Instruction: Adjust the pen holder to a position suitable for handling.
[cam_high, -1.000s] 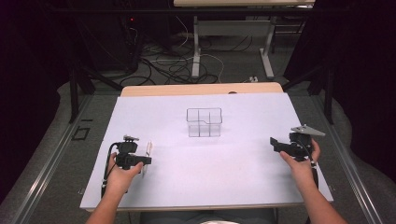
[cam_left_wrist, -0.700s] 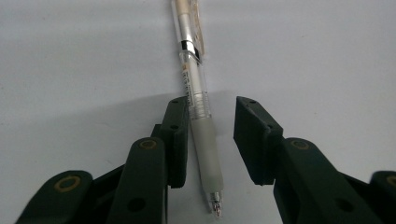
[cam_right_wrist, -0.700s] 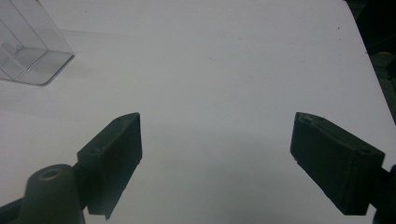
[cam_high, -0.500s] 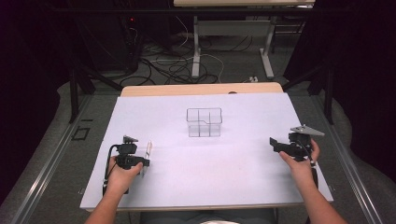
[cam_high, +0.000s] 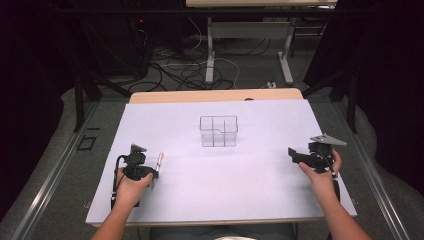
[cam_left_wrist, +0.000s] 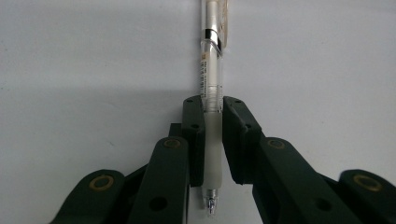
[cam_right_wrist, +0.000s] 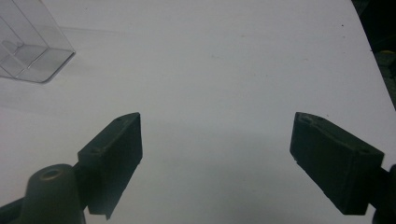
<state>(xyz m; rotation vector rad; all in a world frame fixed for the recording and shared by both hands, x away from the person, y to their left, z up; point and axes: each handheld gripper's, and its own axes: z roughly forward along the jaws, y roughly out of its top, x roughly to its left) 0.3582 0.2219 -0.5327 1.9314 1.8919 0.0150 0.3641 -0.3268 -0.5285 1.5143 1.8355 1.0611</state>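
Observation:
A clear pen (cam_left_wrist: 209, 84) with a frosted white grip lies along the white table top (cam_high: 225, 180), tip pointing back toward the hand. My left gripper (cam_left_wrist: 213, 105) is shut on the pen's grip section, low over the table at the near left (cam_high: 150, 172); the pen (cam_high: 160, 161) sticks out ahead of it. My right gripper (cam_right_wrist: 217, 140) is open with nothing between its jaws, held at the table's right side (cam_high: 295, 155). A clear plastic divided container (cam_high: 218, 131) stands upright at the table's middle, and one corner of it (cam_right_wrist: 28, 51) shows in the right gripper view.
The white sheet covers the table, with a wooden strip (cam_high: 215, 95) at its far edge. Beyond lie cables (cam_high: 190, 70) and table legs (cam_high: 210, 50) on a dark floor. Open surface lies between the two grippers and around the container.

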